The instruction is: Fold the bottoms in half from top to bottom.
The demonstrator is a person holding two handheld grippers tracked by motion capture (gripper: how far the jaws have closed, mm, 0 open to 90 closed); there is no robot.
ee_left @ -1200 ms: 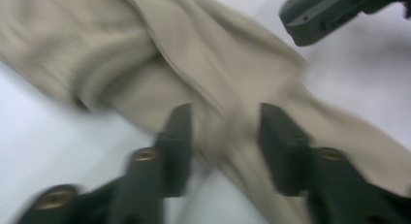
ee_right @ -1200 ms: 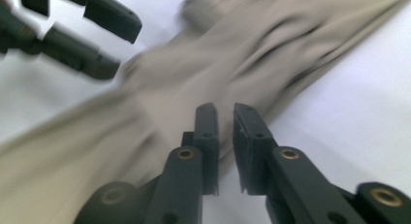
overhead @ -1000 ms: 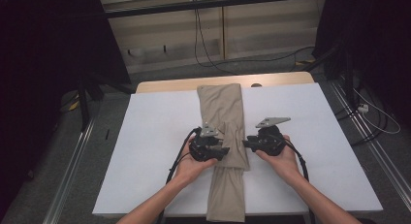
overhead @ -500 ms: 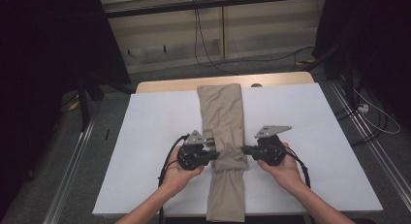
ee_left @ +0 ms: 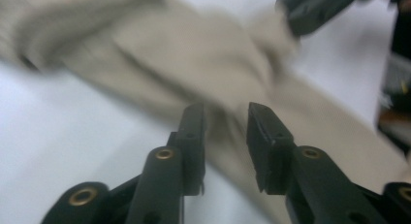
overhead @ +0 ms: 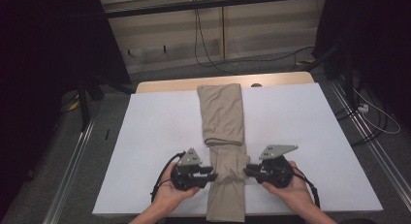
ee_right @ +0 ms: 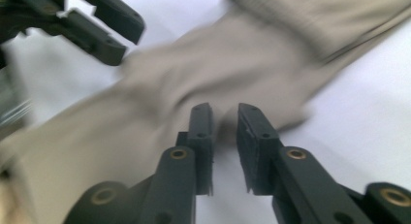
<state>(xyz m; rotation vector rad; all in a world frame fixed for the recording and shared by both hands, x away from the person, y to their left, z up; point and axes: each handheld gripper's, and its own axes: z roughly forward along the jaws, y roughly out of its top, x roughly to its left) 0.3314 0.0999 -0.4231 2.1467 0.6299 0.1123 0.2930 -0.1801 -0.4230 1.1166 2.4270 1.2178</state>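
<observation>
Now, left gripper (overhead: pixel 209 174): I see its jaws parted by a narrow gap at the left edge of the trousers (overhead: pixel 224 151); they have just been opening from a pinch, and in the left gripper view (ee_left: pixel 225 112) cloth shows in the gap, but the blur keeps me from telling whether the pads press on it.
Right gripper (overhead: pixel 250 171): it faces the left one across the cloth, its jaws parted a little as well and just opened from a pinch; in the right gripper view (ee_right: pixel 224 112) the cloth edge sits in front of the tips, and whether it is nipped I cannot tell.
Hands: my left hand (overhead: pixel 170 192) cups its tool from below, and my right hand (overhead: pixel 290 189) does the same.
Trousers: a long tan strip running away from both tools down the middle of the sheet; the stretch between the tips is bunched and narrowed.
Fold: just beyond the tips the far part lies doubled over, with its folded edge nearest the tools.
Near end: the cloth hangs past the table edge, behind the tips and between my forearms.
White sheet (overhead: pixel 155 136): it lies under both tools and the cloth.
Table (overhead: pixel 165 86): a strip of bare wood shows past the far edge of the sheet.
</observation>
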